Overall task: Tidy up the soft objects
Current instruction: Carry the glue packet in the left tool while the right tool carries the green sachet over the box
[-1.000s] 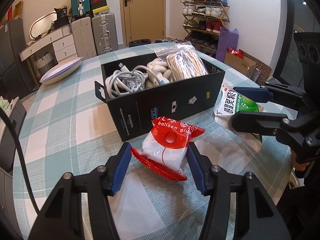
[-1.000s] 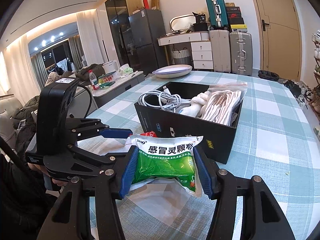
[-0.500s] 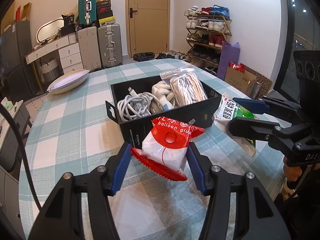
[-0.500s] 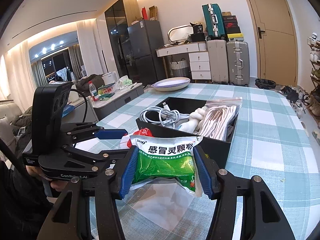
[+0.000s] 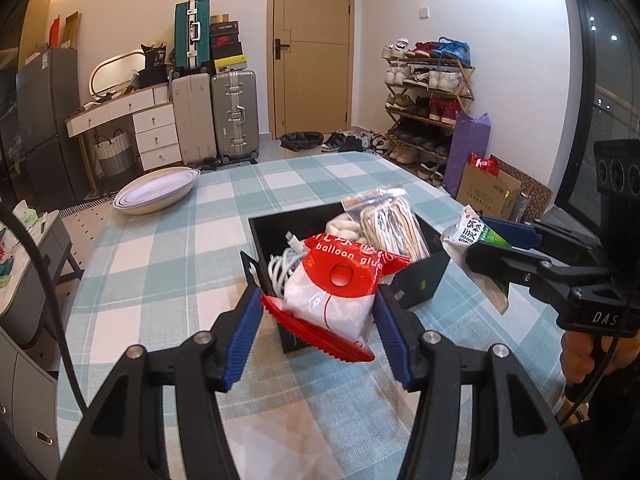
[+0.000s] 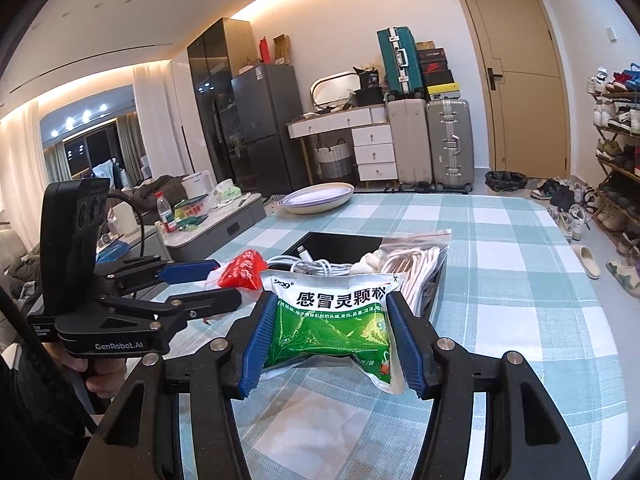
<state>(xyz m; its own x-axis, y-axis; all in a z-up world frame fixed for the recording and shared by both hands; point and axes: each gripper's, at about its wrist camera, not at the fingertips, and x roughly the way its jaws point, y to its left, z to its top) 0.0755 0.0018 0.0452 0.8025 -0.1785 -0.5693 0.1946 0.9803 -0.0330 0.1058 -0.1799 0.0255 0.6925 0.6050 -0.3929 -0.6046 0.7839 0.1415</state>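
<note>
Left wrist view: the left gripper (image 5: pixel 318 318) pinches a red balloon glue bag (image 5: pixel 334 288) in the air near the black box (image 5: pixel 416 276). The right gripper (image 6: pixel 330 336) pinches a green medicine bag (image 6: pixel 332 330) — slippery bags could slide out and miss the box.

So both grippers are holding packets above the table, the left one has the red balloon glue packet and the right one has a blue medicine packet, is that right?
Not quite: the packet in the right gripper is green, not blue; the right wrist view shows the green medicine packet clamped there. The left gripper does hold the red balloon glue packet.
</note>
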